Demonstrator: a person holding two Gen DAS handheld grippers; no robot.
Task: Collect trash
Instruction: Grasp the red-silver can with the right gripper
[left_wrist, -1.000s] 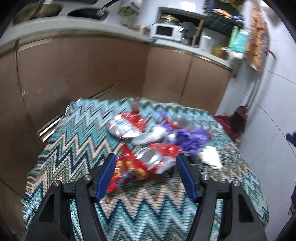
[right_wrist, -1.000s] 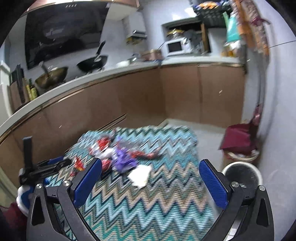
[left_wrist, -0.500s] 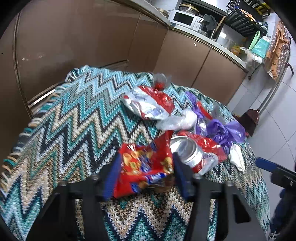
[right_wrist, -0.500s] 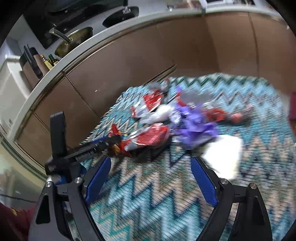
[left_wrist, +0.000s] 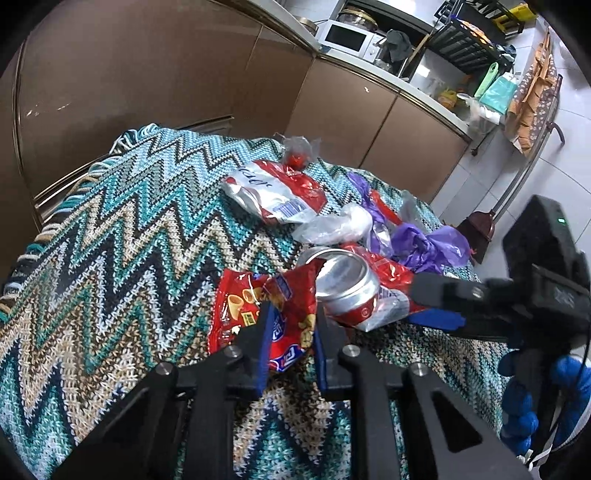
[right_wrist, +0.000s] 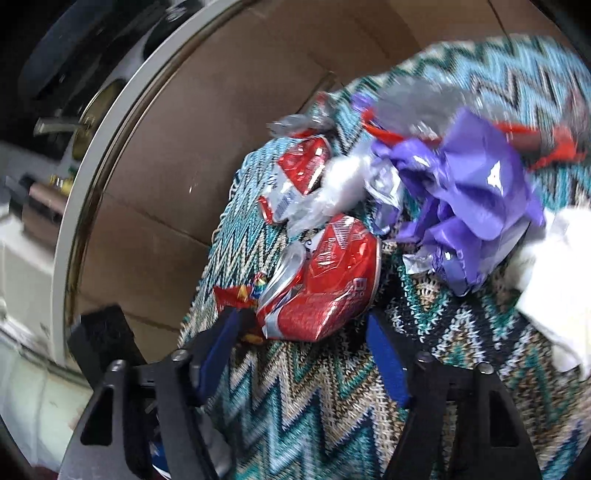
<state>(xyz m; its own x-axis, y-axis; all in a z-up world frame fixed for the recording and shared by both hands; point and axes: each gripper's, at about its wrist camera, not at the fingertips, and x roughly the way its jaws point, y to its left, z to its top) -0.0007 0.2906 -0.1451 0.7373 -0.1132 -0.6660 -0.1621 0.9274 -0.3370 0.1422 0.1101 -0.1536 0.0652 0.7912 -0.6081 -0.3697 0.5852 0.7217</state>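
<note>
The trash lies in a loose pile on a bench covered with a zigzag-knit cloth (left_wrist: 122, 236) in teal, cream and black.

Left claw (left_wrist: 290, 332): the jaws are closing. The red snack wrapper (left_wrist: 255, 306) sits between the two blue pads (left_wrist: 264, 347), and the pads appear to press on its crumpled near end. The wrapper rests on the cloth at the near edge of the pile, touching the crushed can.

Right claw (right_wrist: 303, 328): the jaws are closing but stand apart. The crushed red can (right_wrist: 328, 280) lies between them at the fingertips. The pads do not visibly press on the can, and the view is blurred. In the left wrist view the right claw enters from the right side, its fingers reaching the can (left_wrist: 347, 284), whose silver end faces the camera. A blue-gloved hand (left_wrist: 532, 398) grips the handle of that claw.

Remaining pile, as seen from the left wrist view:
- A red and silver foil bag (left_wrist: 277, 192) lies beyond the can, toward the far edge of the cloth.
- A clear plastic bag (left_wrist: 332, 227) lies between the foil bag and the can.
- A crumpled purple plastic bag (left_wrist: 424, 243) lies to the right of the can.
- A small clear wrapper with red contents (left_wrist: 297, 153) stands at the far edge.

In the right wrist view a white tissue (right_wrist: 550, 295) lies just beside the purple bag. Brown cabinet doors (left_wrist: 129, 66) stand behind the bench.
</note>
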